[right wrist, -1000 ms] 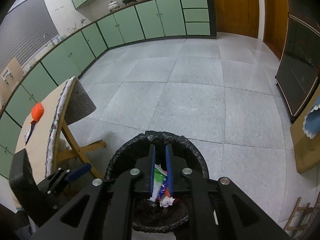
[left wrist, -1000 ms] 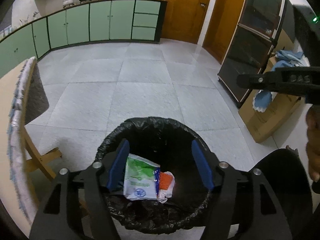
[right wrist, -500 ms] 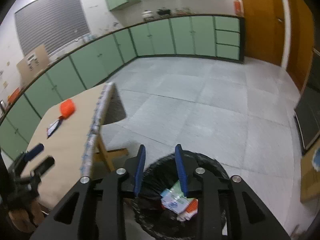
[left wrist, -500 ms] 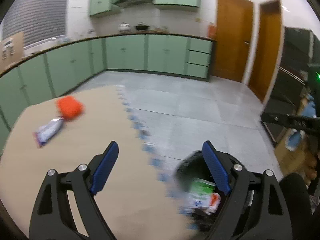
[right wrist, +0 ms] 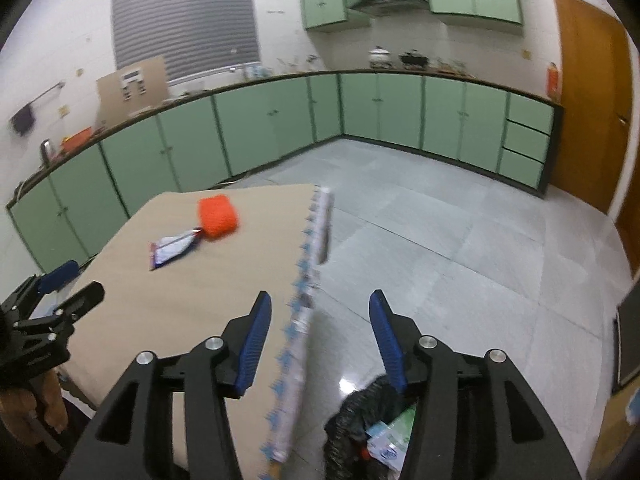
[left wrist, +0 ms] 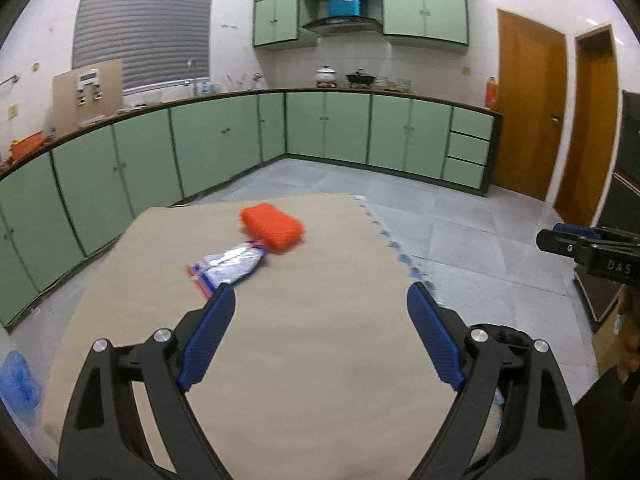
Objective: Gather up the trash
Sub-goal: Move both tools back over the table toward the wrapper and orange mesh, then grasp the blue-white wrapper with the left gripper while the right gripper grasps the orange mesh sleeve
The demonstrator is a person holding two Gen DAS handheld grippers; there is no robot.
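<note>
A right gripper [right wrist: 320, 340], its blue-padded jaws spread wide with nothing between them, hangs above the edge of a tan table [right wrist: 192, 312] in a kitchen lined with green cabinets [right wrist: 280, 120]. On the table, an orange sponge [right wrist: 218, 216] touches the end of a silvery wrapper [right wrist: 174, 248]. At lower right, a bin lined with a black bag [right wrist: 352, 412] holds green-and-white packaging [right wrist: 390, 440]. The left gripper [right wrist: 52, 296] shows at the far left edge.

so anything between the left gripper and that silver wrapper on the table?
Nothing visible. The left gripper is open and empty over the bare tan tabletop, and the silver foil wrapper lies ahead of its left finger. The orange block lies at the wrapper's far end.
</note>
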